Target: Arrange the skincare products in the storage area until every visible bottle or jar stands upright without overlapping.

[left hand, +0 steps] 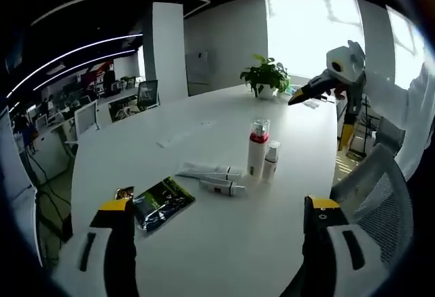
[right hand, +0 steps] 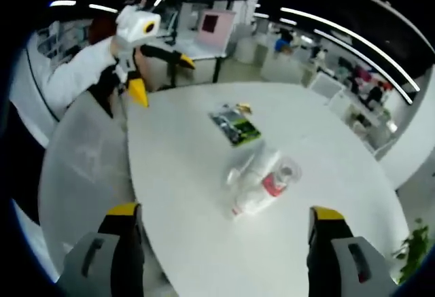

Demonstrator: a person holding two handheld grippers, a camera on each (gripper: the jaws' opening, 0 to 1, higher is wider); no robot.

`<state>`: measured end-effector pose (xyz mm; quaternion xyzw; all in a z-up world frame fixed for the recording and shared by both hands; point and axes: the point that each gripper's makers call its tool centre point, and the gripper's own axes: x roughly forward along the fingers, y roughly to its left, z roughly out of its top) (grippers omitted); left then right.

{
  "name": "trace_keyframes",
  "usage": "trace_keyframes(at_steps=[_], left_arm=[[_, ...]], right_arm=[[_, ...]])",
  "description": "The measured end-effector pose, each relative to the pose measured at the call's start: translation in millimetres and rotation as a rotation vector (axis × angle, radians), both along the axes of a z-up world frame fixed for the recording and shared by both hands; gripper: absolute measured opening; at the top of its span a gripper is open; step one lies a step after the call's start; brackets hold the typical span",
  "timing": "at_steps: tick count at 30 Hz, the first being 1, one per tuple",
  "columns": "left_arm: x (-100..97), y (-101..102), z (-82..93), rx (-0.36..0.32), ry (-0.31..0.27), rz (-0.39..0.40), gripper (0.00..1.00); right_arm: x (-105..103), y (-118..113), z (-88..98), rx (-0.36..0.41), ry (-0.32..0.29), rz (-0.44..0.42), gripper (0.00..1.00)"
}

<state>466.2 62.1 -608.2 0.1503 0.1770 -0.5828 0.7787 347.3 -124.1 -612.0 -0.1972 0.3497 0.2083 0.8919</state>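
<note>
Both claws, left gripper [left hand: 217, 225] and right gripper [right hand: 221, 232], hang wide open and empty above the white table [left hand: 204, 256]. Looks like nothing's started: the tall red-banded white bottle [left hand: 257, 149] and small white bottle [left hand: 270, 160] stand, while two white tubes [left hand: 216, 179] lie flat beside them, so next is probably grabbing one.

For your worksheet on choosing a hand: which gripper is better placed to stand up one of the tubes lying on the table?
Probably the left gripper. Its open jaws point at the lying tubes with bare table between. From the right gripper, the standing red-banded bottle partly blocks them.
</note>
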Motion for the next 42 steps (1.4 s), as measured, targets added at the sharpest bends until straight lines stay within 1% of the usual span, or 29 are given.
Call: trace_keyframes(at_steps=[2, 3, 4, 6, 11, 13, 15, 17, 21, 23, 25, 28, 32, 33, 36, 39, 41, 42], left_arm=[[-2.2, -2.0, 0.6, 0.007, -0.006, 0.006, 0.99], [-2.2, -2.2, 0.8, 0.009, -0.007, 0.015, 0.99], [-2.3, -2.4, 0.8, 0.010, -0.007, 0.018, 0.99], [-3.2, -2.2, 1.1, 0.013, -0.005, 0.031, 0.99], [-6.8, -1.5, -1.1, 0.024, 0.017, 0.041, 0.99], [-7.3, -1.6, -3.4, 0.033, 0.017, 0.038, 0.99], [-8.0, -1.3, -4.8, 0.039, 0.017, 0.041, 0.99], [-9.8, -3.2, -3.9, 0.029, 0.017, 0.028, 0.99], [-6.5, -9.4, -3.2, 0.017, 0.007, 0.017, 0.99], [-5.4, -14.1, -3.6, 0.014, 0.001, 0.000, 0.99], [-4.9, -17.8, -4.7, 0.017, 0.002, -0.023, 0.99], [0.5, -23.1, -5.8, 0.016, 0.009, -0.021, 0.99], [-4.2, -31.7, -9.0, 0.013, 0.017, -0.053, 0.99], [-4.8, -33.3, -10.1, 0.010, 0.020, -0.057, 0.99], [-4.6, -36.1, -13.5, 0.002, 0.038, -0.062, 0.99], [-2.1, -36.2, -18.5, 0.012, 0.042, -0.056, 0.99], [-1.0, -35.8, -19.9, 0.010, 0.040, -0.054, 0.99], [-0.9, -36.1, -20.1, 0.002, 0.048, -0.049, 0.99]], right_arm=[[-0.2, -3.0, 0.7, 0.023, 0.006, 0.009, 1.00], [2.0, -10.6, 1.1, 0.026, 0.002, 0.012, 1.00], [2.6, -13.1, 0.8, 0.025, -0.001, 0.016, 1.00], [0.3, -12.2, -3.0, 0.025, 0.012, 0.035, 1.00], [-5.8, -7.9, -2.2, 0.031, 0.017, 0.046, 1.00], [-5.4, -7.9, -1.3, 0.032, 0.016, 0.055, 1.00], [-1.0, -9.8, 0.2, 0.031, 0.003, 0.043, 1.00], [1.8, -10.5, 0.6, 0.029, 0.003, 0.041, 1.00], [9.6, -10.8, 3.7, 0.024, -0.006, 0.043, 1.00], [14.3, -11.8, 5.0, 0.016, -0.011, 0.039, 1.00], [19.6, -12.7, 7.7, 0.027, -0.015, 0.027, 1.00], [24.7, -9.0, 12.6, 0.043, -0.009, 0.046, 1.00], [37.3, -12.5, 19.9, 0.025, -0.020, 0.052, 1.00], [40.4, -14.5, 20.1, 0.024, -0.009, 0.050, 1.00], [49.9, -17.0, 20.9, 0.028, 0.000, 0.049, 0.99], [56.9, -19.3, 22.2, 0.027, 0.010, 0.061, 0.99], [62.3, -21.3, 24.4, 0.039, 0.015, 0.063, 0.99], [66.0, -23.0, 26.0, 0.046, 0.016, 0.062, 0.99]])
